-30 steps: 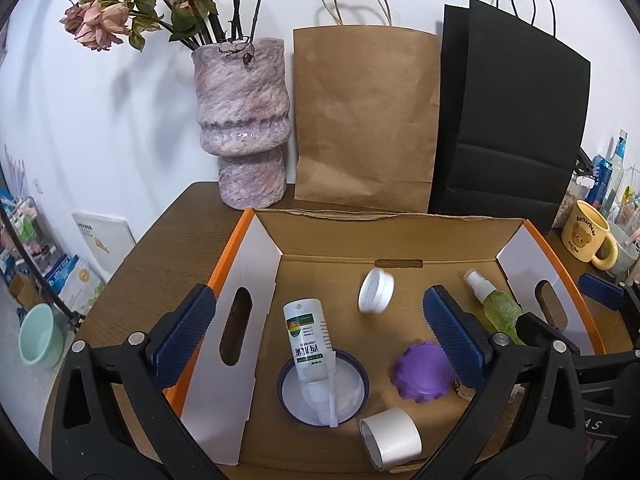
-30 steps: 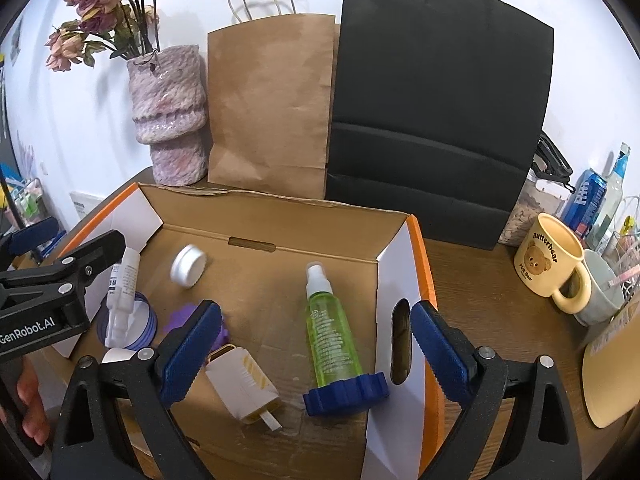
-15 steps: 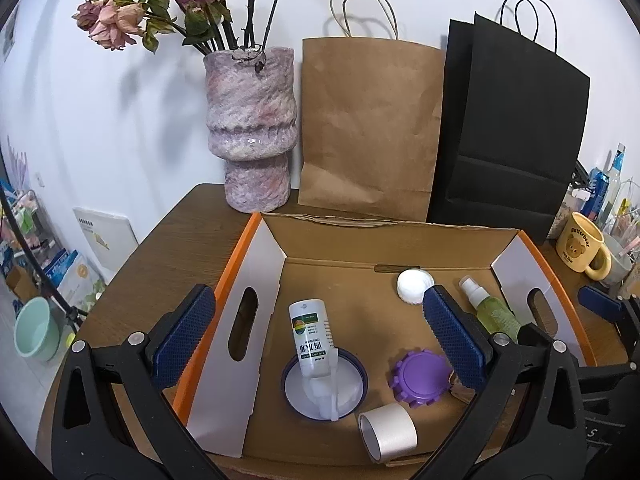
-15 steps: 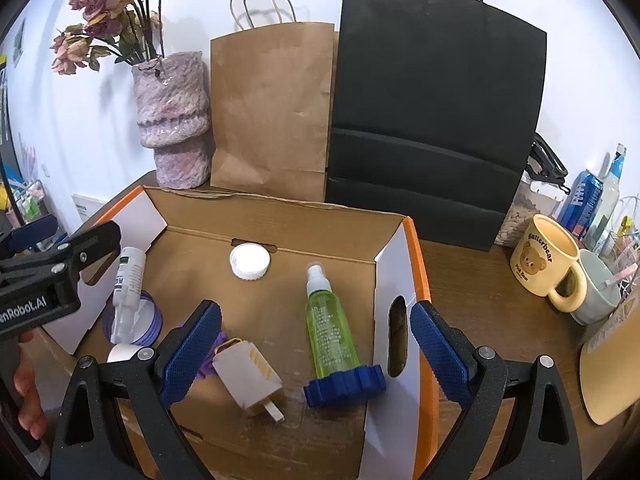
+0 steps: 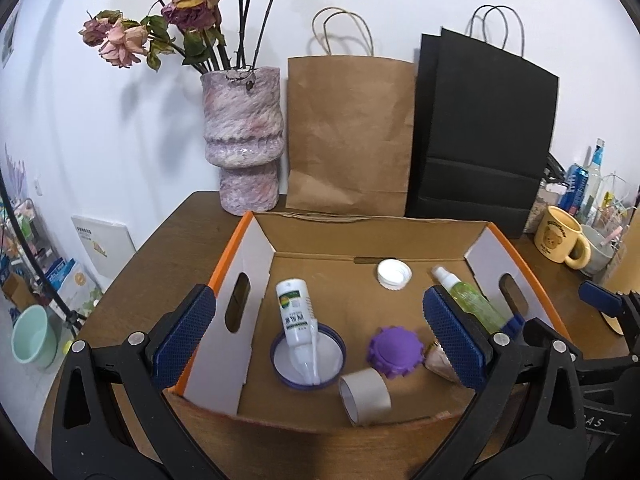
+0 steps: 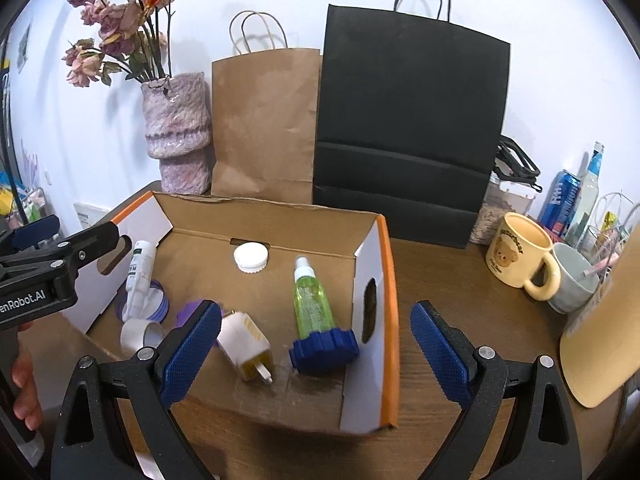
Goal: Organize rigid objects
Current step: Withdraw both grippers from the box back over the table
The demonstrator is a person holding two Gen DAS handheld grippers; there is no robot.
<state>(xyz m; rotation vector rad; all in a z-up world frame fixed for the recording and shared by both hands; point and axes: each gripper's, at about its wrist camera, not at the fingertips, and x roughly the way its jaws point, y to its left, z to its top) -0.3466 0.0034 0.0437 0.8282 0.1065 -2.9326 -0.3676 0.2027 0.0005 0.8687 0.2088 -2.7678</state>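
Observation:
An open cardboard box with orange edges holds the objects. A white bottle leans on a blue-rimmed lid. A white cap, a green spray bottle, a purple toothed lid, a tape roll, a white plug and a dark blue toothed lid lie inside. My left gripper is open and empty over the box's near edge. My right gripper is open and empty over the box's right wall.
A vase of dried roses, a brown paper bag and a black bag stand behind the box. A yellow bear mug, a grey cup, cans and bottles stand at the right. A tan disc lies near the right edge.
Both grippers have drawn back and up from the box, staying open. The white cap has tipped from its edge to lie flat near the back wall.

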